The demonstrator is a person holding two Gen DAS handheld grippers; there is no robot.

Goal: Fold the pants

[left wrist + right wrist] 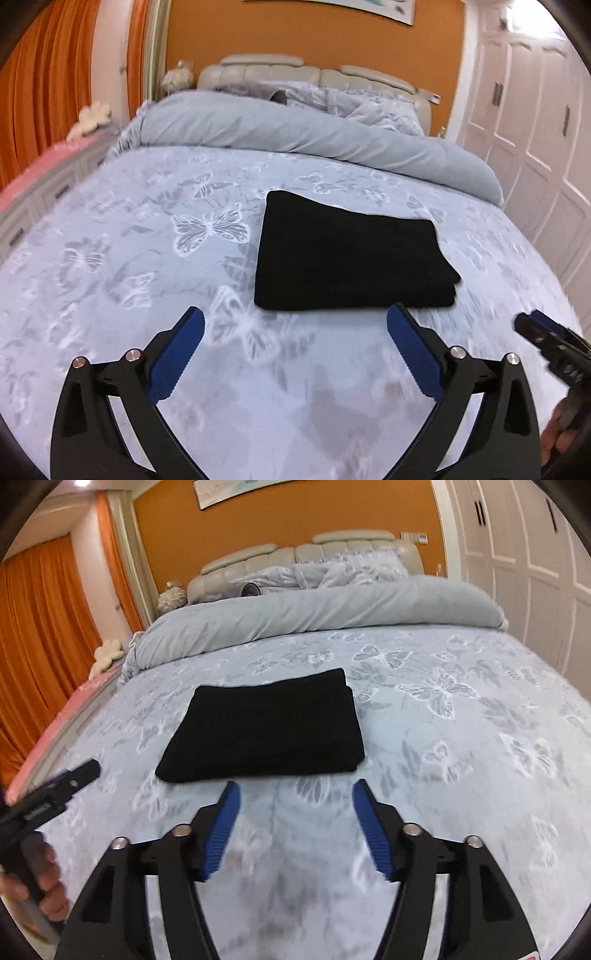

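Black pants (351,258) lie folded into a flat rectangle on the butterfly-print bedspread (147,258); the right wrist view shows the pants (266,731) ahead and slightly left. My left gripper (295,321) hovers just short of the near edge of the pants, open wide with nothing between its blue pads. My right gripper (293,794) is also open and empty, apart from the near edge of the fold. Each view catches the other tool at its side: the right gripper (532,325) in the left wrist view, the left gripper (88,770) in the right wrist view, with a hand (48,882) on its handle.
A rolled grey duvet (314,136) lies across the bed beyond the pants, with pillows and a padded headboard (303,74) behind. White wardrobe doors (532,129) stand on the right, orange curtains (48,92) and a pink-topped drawer unit (40,177) on the left.
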